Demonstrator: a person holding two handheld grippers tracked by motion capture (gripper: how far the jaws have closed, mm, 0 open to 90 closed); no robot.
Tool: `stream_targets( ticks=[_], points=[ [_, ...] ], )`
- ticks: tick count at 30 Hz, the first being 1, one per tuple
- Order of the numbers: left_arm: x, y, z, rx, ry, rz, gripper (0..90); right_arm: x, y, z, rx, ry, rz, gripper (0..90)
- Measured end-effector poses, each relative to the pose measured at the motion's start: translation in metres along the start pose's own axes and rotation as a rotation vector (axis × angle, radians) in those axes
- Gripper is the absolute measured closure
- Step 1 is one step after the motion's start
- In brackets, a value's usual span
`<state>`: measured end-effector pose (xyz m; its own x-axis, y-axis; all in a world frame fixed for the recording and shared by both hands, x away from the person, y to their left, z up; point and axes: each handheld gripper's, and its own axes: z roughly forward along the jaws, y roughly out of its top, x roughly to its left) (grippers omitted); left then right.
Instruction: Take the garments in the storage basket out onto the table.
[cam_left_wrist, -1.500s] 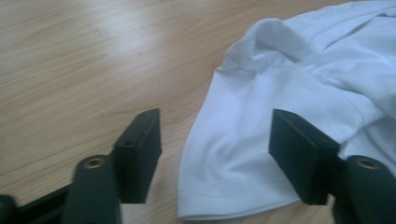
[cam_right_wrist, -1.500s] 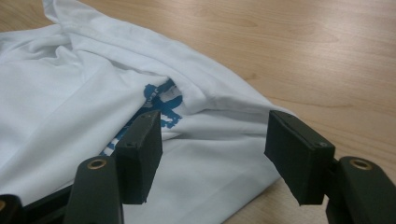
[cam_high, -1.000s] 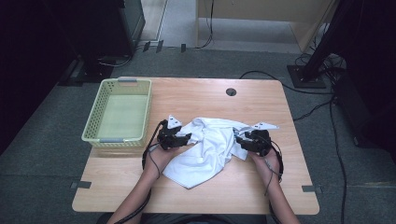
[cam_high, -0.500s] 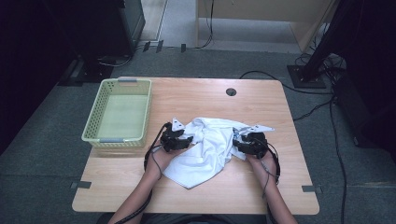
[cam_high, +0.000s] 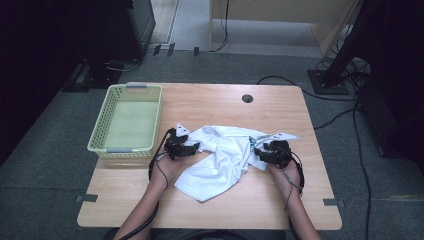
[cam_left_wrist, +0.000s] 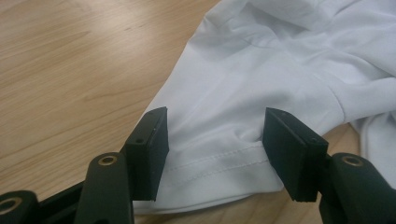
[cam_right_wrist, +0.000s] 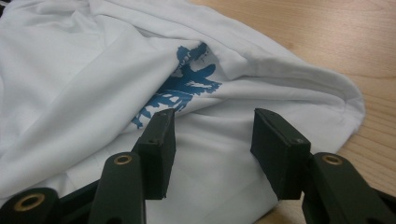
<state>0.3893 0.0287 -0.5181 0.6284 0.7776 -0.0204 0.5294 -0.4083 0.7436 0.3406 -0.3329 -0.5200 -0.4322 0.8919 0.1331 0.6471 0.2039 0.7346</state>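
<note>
A crumpled white T-shirt (cam_high: 220, 160) lies in the middle of the wooden table (cam_high: 240, 107). My left gripper (cam_high: 196, 146) sits at the shirt's left side. In the left gripper view its jaws stand apart and have just been opening; between them the shirt's stitched hem (cam_left_wrist: 219, 161) lies on the wood, untouched by the pads (cam_left_wrist: 154, 140). My right gripper (cam_high: 258, 151) is at the shirt's right side. In the right gripper view its jaws (cam_right_wrist: 212, 130) stand apart low over a fold of cloth (cam_right_wrist: 84, 79), just below a blue print (cam_right_wrist: 182, 88), without pressing it.
A pale green plastic basket (cam_high: 100, 127) stands at the table's left edge with nothing in it. A round cable hole (cam_high: 247, 98) sits near the far edge. Bare wood lies in front of the shirt and behind it. Cables run over the floor beyond.
</note>
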Motion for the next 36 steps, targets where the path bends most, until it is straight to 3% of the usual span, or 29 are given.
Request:
stream_targets(
  ticks=[18,26,36],
  points=[
    [0.019,-0.002,-0.003,-0.003,0.063,-0.048,40.4,-0.022,-0.003,-0.006,-0.014,-0.034,0.022,50.2],
    [0.019,-0.003,-0.003,-0.003,0.07,-0.052,40.4,-0.033,-0.004,-0.009,-0.022,-0.068,0.017,50.2],
    [0.019,-0.003,-0.003,-0.006,0.069,-0.054,40.4,-0.048,-0.007,-0.013,-0.034,-0.101,0.046,50.2]
  ],
)
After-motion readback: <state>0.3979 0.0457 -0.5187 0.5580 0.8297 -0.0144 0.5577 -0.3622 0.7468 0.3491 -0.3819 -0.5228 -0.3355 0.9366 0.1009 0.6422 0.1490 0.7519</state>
